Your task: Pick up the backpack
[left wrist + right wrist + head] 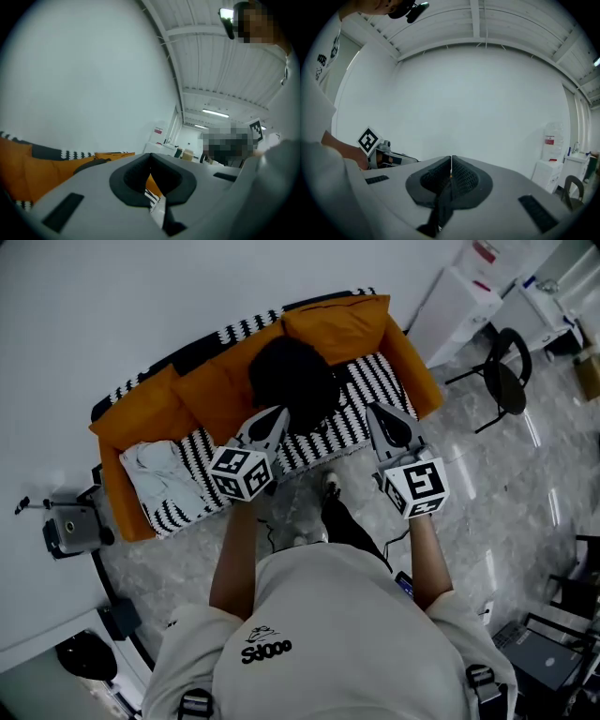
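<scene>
The black backpack (295,381) sits on the seat of an orange sofa (211,381), leaning against its back cushions. A black-and-white striped cover (352,413) lies under it. My left gripper (278,415) is in front of the backpack's lower left side, jaws shut and empty. My right gripper (376,412) is just right of the backpack over the striped cover, pads pressed together with nothing between them. In the left gripper view the shut left gripper (150,158) points past the sofa's orange cushions (18,168). In the right gripper view the right gripper (451,161) faces a bare white wall.
A crumpled white cloth (155,470) lies on the sofa's left end. A camera on a stand (70,529) is left of the sofa. A black chair (506,381) and white cabinets (459,301) stand to the right. The person's feet (328,488) are on the grey floor before the sofa.
</scene>
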